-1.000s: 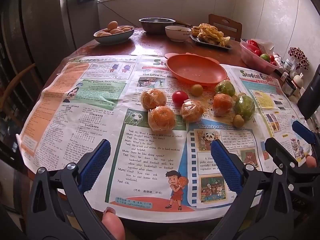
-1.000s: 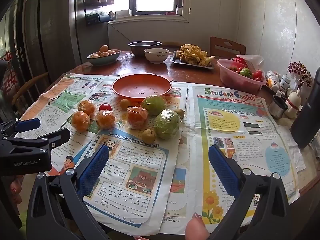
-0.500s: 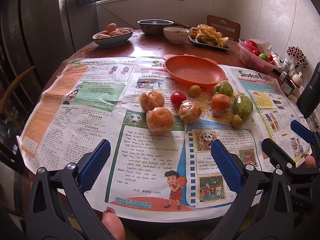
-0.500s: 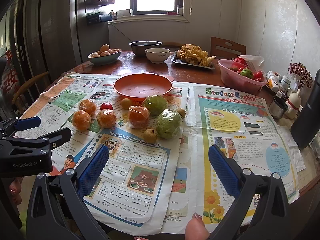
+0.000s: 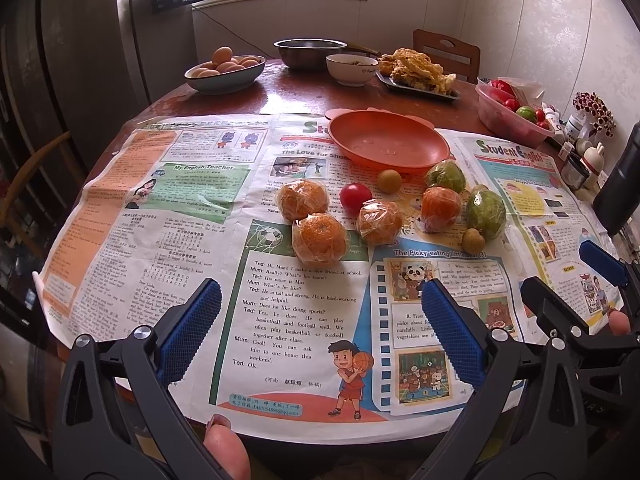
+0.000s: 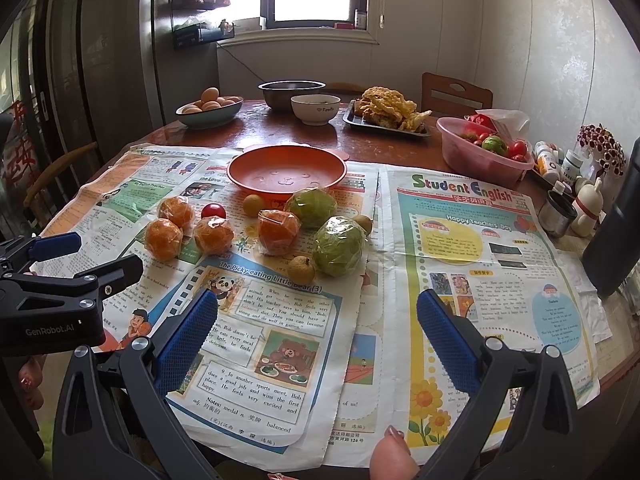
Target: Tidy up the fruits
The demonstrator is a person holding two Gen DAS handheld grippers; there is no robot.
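Your left gripper (image 5: 320,324) hangs over the near edge of the desk (image 5: 288,88) with its jaws wide and nothing between them. Your right gripper (image 6: 318,326) sits just beside it, jaws equally wide and empty, over the newspaper (image 6: 460,240) that covers the near half of the desk.

The fruit lies loose on the newspaper, a little ahead of both grippers. From the left wrist camera you see three plastic-wrapped oranges (image 5: 319,237) bunched together, with a small red tomato (image 5: 355,197) touching that group at its far side. To the right come a fourth wrapped orange (image 5: 440,208) and two wrapped green fruits (image 5: 485,211), one nearer the plate and one nearer you. Small brown round fruits (image 5: 389,180) are scattered among them.

The orange plate (image 5: 360,136) stands just beyond the fruit with nothing in it.

At the far side you have a bowl of eggs (image 5: 224,72), a metal bowl (image 5: 310,51), a white bowl (image 5: 352,69), a tray of fried food (image 5: 416,74) and a pink basin (image 5: 508,120) holding more produce.
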